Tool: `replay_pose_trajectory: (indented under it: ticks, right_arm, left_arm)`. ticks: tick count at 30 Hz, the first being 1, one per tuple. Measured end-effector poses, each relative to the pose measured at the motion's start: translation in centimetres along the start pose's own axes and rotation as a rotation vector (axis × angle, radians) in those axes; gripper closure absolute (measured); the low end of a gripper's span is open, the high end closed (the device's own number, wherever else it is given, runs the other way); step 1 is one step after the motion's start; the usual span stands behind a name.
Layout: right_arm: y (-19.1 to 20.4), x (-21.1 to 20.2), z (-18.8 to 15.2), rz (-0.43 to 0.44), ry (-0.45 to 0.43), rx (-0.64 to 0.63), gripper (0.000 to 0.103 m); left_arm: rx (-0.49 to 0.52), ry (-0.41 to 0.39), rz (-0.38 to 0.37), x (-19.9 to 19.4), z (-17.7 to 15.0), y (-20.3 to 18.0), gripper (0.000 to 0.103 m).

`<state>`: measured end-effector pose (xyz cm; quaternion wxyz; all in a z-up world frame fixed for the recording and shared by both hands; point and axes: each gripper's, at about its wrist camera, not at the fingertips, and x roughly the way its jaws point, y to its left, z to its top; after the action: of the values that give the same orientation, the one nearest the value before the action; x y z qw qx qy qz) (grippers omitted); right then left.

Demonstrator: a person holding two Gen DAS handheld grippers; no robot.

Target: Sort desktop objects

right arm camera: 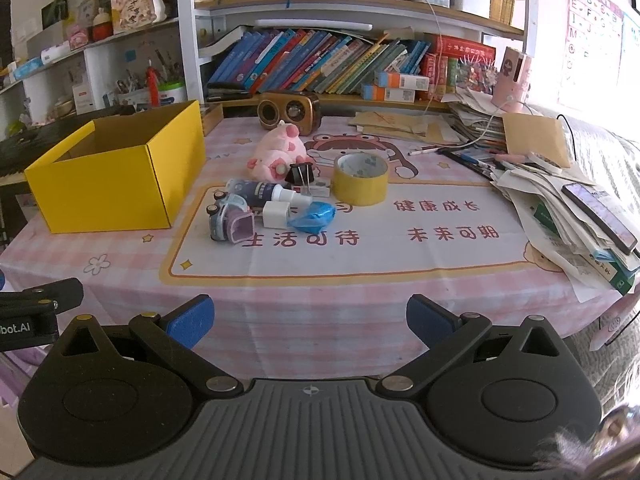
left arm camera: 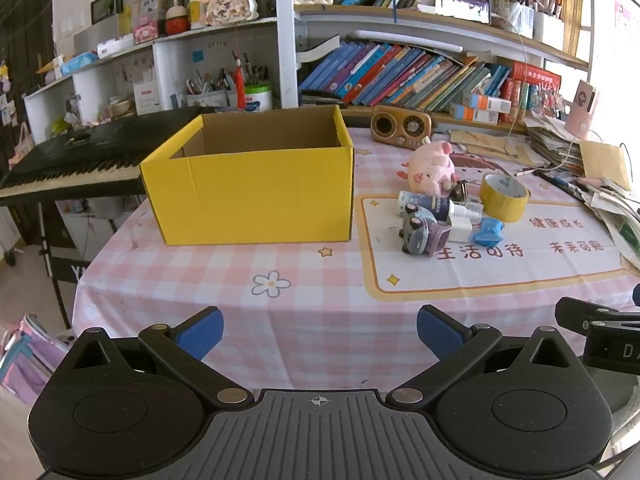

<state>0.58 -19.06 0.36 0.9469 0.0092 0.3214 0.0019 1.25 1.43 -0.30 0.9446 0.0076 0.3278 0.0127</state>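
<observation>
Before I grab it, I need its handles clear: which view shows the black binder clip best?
The right wrist view: the binder clip stands unobstructed beside the pink plush pig, wire handles visible. In the left wrist view the binder clip is small and partly hidden behind the bottle.

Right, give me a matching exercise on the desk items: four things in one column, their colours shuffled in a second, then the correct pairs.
Things:
1. cardboard box
2. plush pig
3. binder clip
4. crumpled wrapper

Colours:
A. black
B. blue
C. yellow
D. pink

Pairs: 1-C, 2-D, 3-A, 4-B
</observation>
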Motion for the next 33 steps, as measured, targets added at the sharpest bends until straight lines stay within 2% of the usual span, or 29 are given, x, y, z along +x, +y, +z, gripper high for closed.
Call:
replay_pose_trajectory:
  ticks: [33]
  right_arm:
    - [0.63, 0.19, 0.61, 0.000, -0.012, -0.009, 0.000]
  left_arm:
    - [0.002, -0.007, -0.035, 0.56, 0.52, 0.62, 0.000]
